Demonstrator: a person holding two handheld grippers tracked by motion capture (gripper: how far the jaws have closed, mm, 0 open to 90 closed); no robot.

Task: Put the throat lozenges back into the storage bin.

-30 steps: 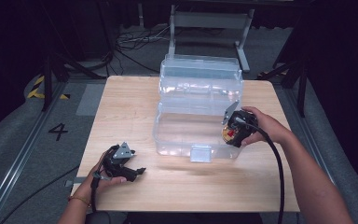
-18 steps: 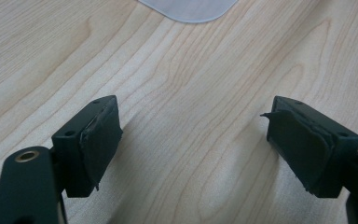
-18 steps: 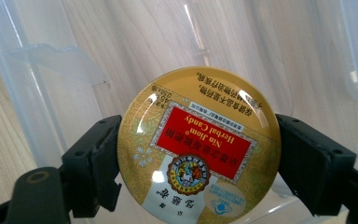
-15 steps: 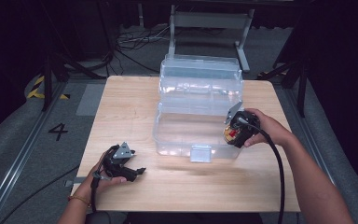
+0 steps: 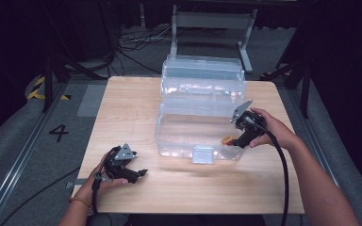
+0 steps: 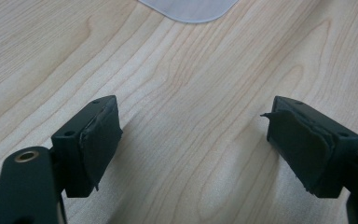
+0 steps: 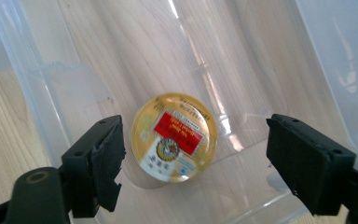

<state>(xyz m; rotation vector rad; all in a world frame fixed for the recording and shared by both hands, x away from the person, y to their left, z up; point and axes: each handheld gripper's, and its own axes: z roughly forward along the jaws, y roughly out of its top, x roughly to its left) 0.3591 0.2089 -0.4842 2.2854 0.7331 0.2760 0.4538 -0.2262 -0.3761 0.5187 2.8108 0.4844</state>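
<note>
1. The right gripper (image 5: 230, 141) sits at the right side of the clear plastic box (image 5: 188, 136), centre-right of the high view, dipped over its rim.
2. Its jaws are spread wide apart with nothing between them; in the right gripper view the little round tin (image 7: 175, 138) with the gold lid and red label lies in the middle of the frame, on the box floor, not touched by either jaw.
3. The left gripper (image 5: 139, 174) rests low on the desk (image 5: 122, 108), lower left of the high view, well apart from the box.
4. Its jaws are wide apart too, just bare wood between them.
5. The box lid (image 5: 202, 75) stands open behind.
</note>
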